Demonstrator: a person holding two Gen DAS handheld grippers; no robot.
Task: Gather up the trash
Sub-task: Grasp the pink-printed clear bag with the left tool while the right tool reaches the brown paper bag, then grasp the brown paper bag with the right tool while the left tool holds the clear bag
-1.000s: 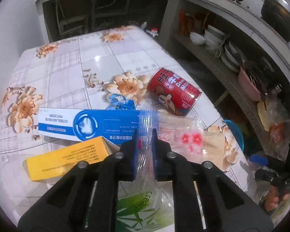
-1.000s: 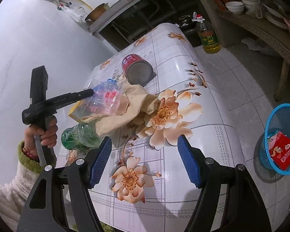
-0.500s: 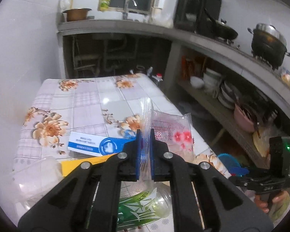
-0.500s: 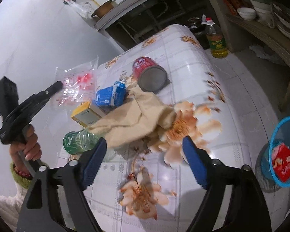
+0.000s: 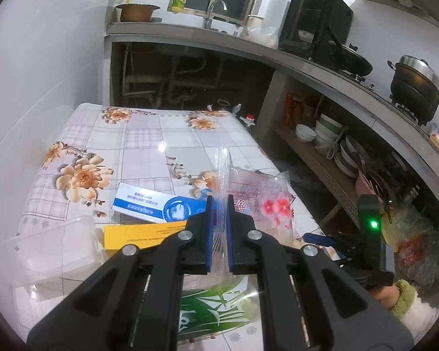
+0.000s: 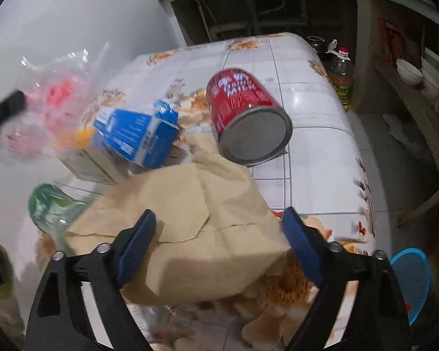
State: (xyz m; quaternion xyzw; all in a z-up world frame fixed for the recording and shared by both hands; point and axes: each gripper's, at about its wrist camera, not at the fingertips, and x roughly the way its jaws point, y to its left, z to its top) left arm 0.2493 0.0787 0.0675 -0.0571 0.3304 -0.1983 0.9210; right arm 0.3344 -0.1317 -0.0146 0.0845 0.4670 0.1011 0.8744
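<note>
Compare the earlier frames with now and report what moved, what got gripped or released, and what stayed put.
The left gripper, shut on the clear plastic wrapper, has lifted it off the table. The right gripper moved in over the brown paper bag; its jaws have just been closing, now straddling the bag without pressing it. Unmoved: the red can, blue box, yellow box and green bottle.

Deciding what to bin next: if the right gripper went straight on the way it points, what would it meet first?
Most likely the crumpled brown paper bag, which lies between the open right gripper fingers and nearest to them. The red can lies beyond it. Blur makes depth uncertain.
</note>
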